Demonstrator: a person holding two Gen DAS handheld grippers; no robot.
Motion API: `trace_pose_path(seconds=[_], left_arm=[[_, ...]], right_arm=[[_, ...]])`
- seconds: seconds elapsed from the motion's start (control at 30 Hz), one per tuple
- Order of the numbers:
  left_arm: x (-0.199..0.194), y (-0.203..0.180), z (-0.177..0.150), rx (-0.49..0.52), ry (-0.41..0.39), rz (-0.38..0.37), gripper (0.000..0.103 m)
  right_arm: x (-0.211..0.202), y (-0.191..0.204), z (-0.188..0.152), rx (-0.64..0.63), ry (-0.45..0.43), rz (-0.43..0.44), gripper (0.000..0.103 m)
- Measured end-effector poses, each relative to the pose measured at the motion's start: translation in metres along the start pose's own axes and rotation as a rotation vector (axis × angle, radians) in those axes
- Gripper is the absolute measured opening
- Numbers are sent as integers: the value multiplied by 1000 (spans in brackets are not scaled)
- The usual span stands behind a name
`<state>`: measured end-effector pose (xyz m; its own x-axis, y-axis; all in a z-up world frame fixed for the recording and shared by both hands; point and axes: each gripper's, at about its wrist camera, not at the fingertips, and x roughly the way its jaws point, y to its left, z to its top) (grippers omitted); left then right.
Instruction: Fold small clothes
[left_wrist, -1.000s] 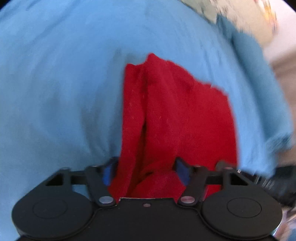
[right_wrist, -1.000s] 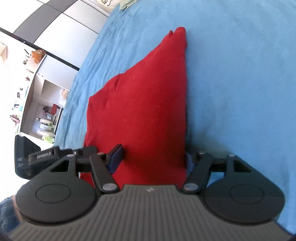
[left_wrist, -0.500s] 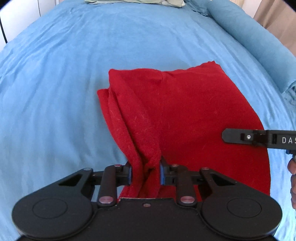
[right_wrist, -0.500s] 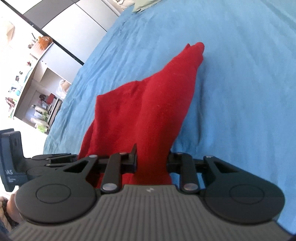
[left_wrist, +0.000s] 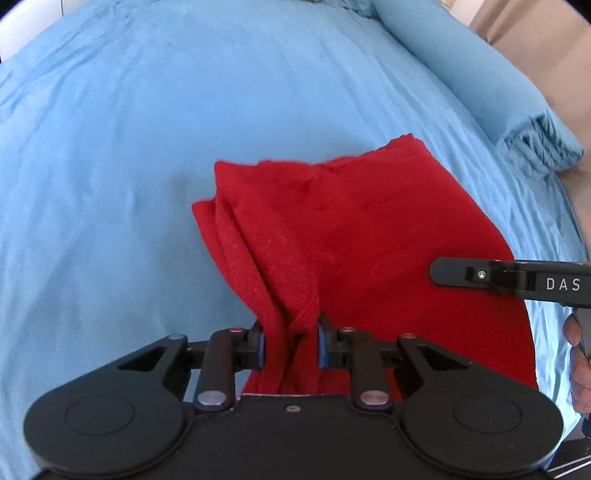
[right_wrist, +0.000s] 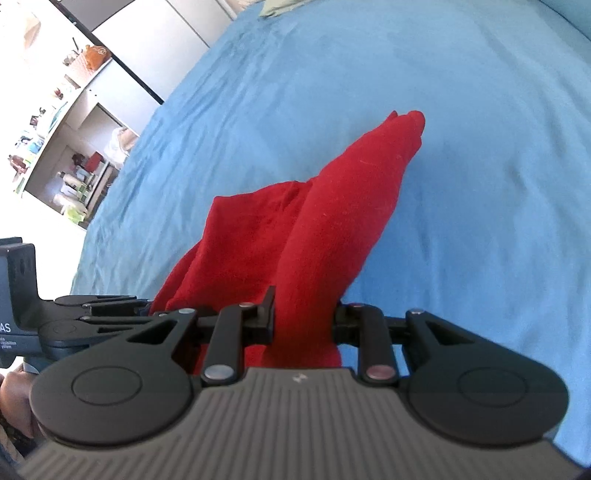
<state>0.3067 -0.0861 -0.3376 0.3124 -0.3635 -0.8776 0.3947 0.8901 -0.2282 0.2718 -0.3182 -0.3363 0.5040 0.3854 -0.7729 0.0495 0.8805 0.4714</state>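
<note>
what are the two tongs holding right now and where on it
Both grip the red cloth: the left tongs pinch a bunched near edge, the right tongs pinch another gathered fold.

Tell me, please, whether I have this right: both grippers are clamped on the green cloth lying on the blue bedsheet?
Not quite: the cloth is red, not green, as the left wrist view shows. Both the left gripper and the right gripper are clamped on it, over the blue bedsheet.
</note>
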Motion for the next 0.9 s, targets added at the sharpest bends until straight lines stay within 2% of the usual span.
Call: trace_pose_path(seconds=[0.17,0.23,0.27,0.33,0.4,0.5,0.57,0.6,0.67,0.73,0.8,0.9], left_arm=[[26,0,-24,-16,-12,36,29],[31,1,-25,-25,-25,32,35],[32,2,-25,-22,-27,37,39],[31,4,-26,-8,-37,71,65],[26,3,-27,0,-47,115,77],[8,1,-26,19,-63,171,79],[-16,-11,-23,43,-108,213,74],[-28,-18,-22,53,-135,215,74],[-52,-34,-22,60,-183,159,74],[-63,-45,-23,56,-184,57,74],[-59,-53,-26,65,-166,-2,74],[-34,-51,-30,48,-122,-23,73]], right_arm=[[15,-33,-36,49,-1,-19,40],[22,-41,-41,69,-17,-8,42],[24,-43,-42,66,-22,-7,44],[26,-46,-45,66,-28,-24,57],[20,-51,-46,84,-38,-21,61],[0,-46,-45,46,-49,-101,66],[-20,-32,-45,-14,-83,-154,67],[-34,-20,-46,-60,-118,-146,67],[-49,-4,-48,-112,-147,-93,67],[-55,9,-53,-155,-133,-33,67],[-49,14,-63,-191,-100,2,66],[-31,13,-79,-222,-42,23,64]])
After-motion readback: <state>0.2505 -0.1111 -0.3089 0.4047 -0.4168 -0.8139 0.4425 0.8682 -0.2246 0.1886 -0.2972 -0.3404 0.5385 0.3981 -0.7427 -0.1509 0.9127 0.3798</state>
